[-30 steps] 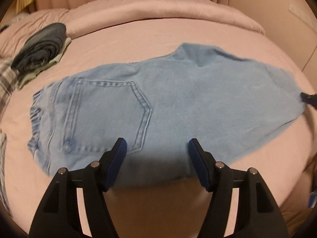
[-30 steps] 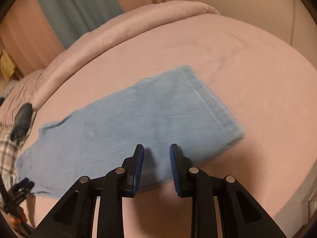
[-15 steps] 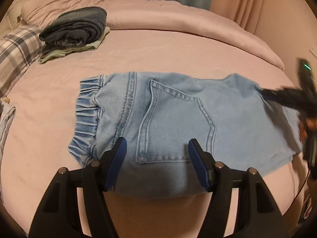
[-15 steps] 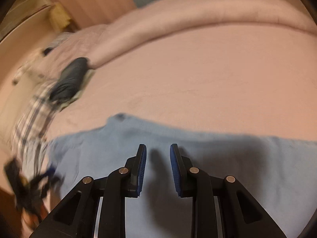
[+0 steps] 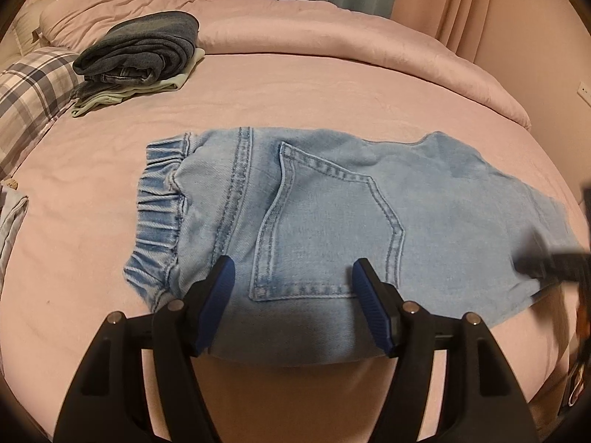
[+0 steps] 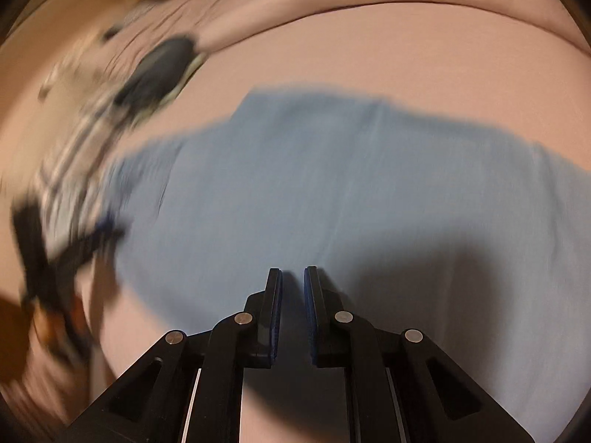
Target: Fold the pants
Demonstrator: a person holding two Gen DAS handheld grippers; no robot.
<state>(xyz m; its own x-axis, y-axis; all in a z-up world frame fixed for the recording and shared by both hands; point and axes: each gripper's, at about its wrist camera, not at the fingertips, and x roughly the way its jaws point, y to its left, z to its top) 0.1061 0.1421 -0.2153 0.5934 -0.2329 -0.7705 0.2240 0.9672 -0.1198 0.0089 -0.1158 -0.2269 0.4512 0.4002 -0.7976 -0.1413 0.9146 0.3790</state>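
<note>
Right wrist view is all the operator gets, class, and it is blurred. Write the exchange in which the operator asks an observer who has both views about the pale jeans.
Operator: Which end of the jeans lies by the left gripper?
Observer: The elastic waistband end of the jeans; the left gripper hangs over the back pocket.
Operator: Is it gripping anything?
Observer: No. Its jaws stand wide apart with nothing pinched.
Operator: What is the dark blur beyond the jeans?
Observer: A folded stack of dark jeans lying on a pale green garment, beside a plaid pillow.
</note>
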